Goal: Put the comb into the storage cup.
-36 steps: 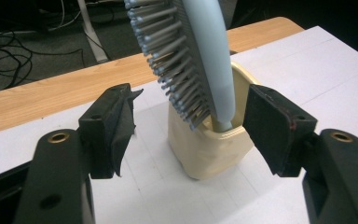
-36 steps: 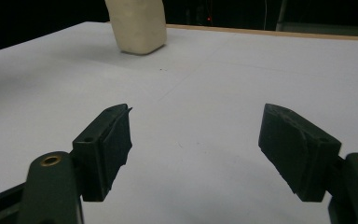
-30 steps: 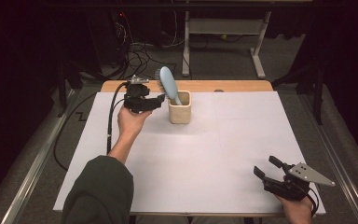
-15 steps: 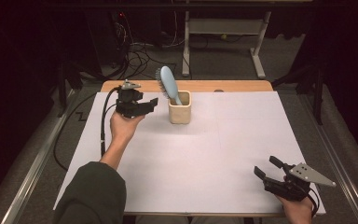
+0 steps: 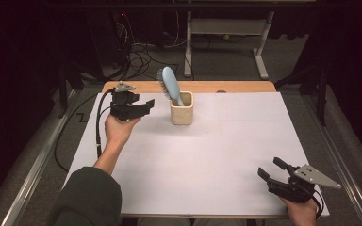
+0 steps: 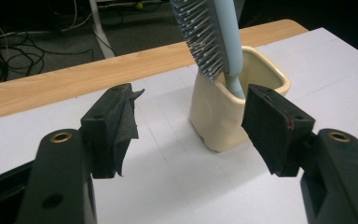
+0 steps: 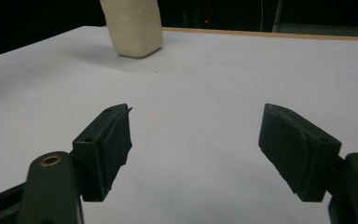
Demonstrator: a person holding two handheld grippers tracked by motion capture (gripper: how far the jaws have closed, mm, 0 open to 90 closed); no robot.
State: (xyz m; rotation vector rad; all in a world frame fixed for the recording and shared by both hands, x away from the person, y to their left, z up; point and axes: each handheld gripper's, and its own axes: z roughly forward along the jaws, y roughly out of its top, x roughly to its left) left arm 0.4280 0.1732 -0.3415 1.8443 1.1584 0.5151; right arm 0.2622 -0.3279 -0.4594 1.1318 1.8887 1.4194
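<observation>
The right gripper [image 5: 269, 175] rests unmoved at the near right corner, jaws wide and empty. The left gripper [image 5: 143, 107], jaws apart on nothing, has drawn left, away from the cup [image 5: 181, 109]. In the cup stands the brush [image 5: 169, 84], handle down, head tilted up-left, bristles leftward.
</observation>
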